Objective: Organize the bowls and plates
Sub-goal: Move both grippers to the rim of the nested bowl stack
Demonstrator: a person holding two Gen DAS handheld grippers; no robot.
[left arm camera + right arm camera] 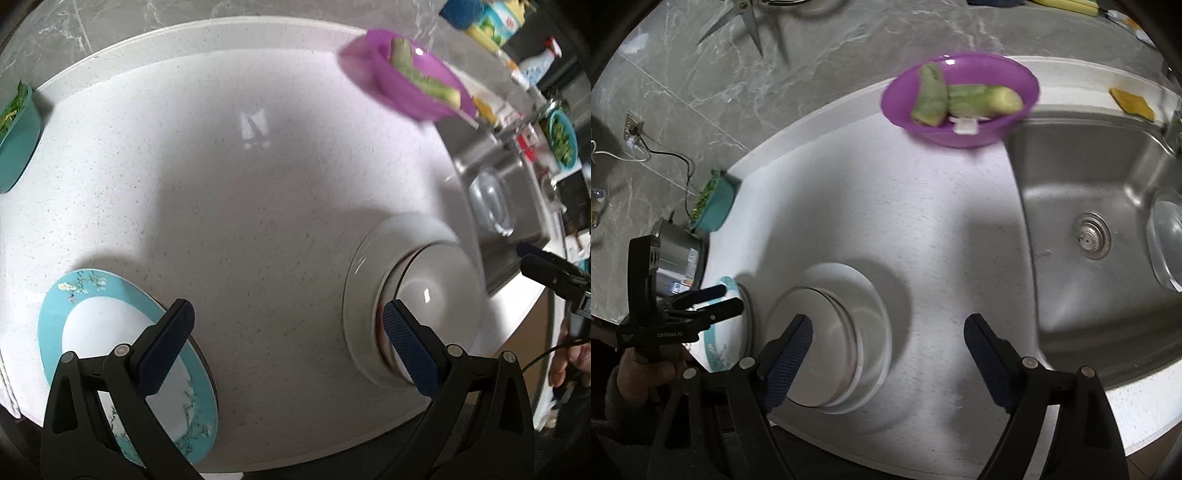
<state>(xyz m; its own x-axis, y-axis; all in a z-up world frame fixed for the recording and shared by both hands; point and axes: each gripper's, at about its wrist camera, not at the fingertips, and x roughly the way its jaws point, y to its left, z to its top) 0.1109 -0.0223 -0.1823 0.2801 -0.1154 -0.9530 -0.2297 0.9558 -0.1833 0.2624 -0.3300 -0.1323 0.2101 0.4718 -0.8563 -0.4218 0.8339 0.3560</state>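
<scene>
The right gripper (886, 350) stands with its blue-padded jaws spread wide and nothing between them; its left finger overlaps the rim of the stack of white ceramic bowls (834, 332) at lower centre of the right wrist view, but nothing shows the pad pressing on it. The left gripper (288, 339) is likewise wide open and empty, one pad hanging over the round turquoise plate with a floral rim and white centre (110, 332) at lower left of its view, the other in front of the white bowls (406, 295) at lower right.

Outward from there, the speckled white countertop (240, 184) is bare through the middle. A purple plastic bowl holding pale green vegetable pieces (960, 99) sits at upper centre of the right view, beside the corner of the stainless steel sink (1108, 229). A teal tub of leafy greens (14, 140) rests at the far left edge of the left view.

The bowls look already nested, so the step in hand is probably reaching for the next dish, likely the turquoise plate. To do it well, come in low at the plate's edge, straddle the rim with one pad above and one below, and close firmly before lifting, since a glazed plate lying flat offers little purchase and slips easily. Keep the other gripper clear of the bowl stack so it is not nudged.
</scene>
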